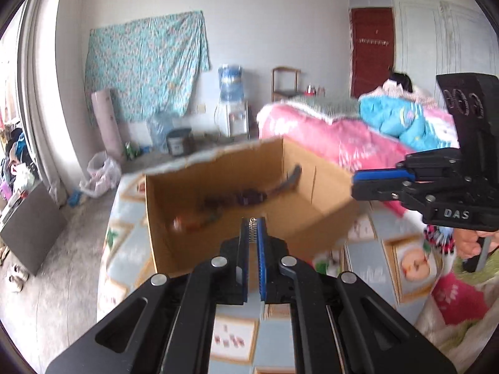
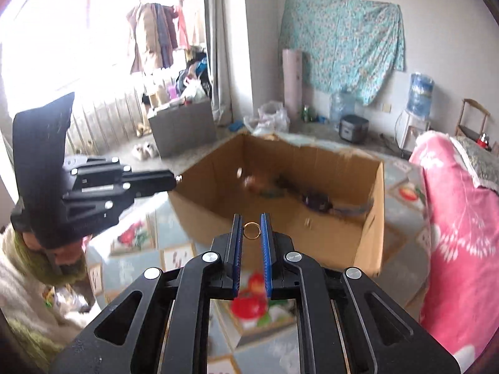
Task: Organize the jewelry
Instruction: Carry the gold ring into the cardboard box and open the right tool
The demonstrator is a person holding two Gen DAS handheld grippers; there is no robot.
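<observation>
Right wrist view, left to right: bright window with hanging clothes [image 2: 156, 37] at upper left; left gripper [image 2: 174, 179], clenched on a small silvery piece [image 1: 253, 229]; patterned table cover [image 2: 174, 227]; open cardboard box [image 2: 371, 218] at centre, blurred jewelry [image 2: 315, 201] on its floor; right gripper [image 2: 252, 229] at lower centre, grasping a gold ring [image 2: 251, 230]; floral sheet [image 2: 343, 43] on the wall; pink quilt [image 2: 455, 218] at right.

Floral cloth [image 1: 146, 62] pinned on wall; water dispenser [image 1: 231, 99] beside wooden chair [image 1: 285, 82]; pink quilt [image 2: 461, 233] at bed's right edge.
</observation>
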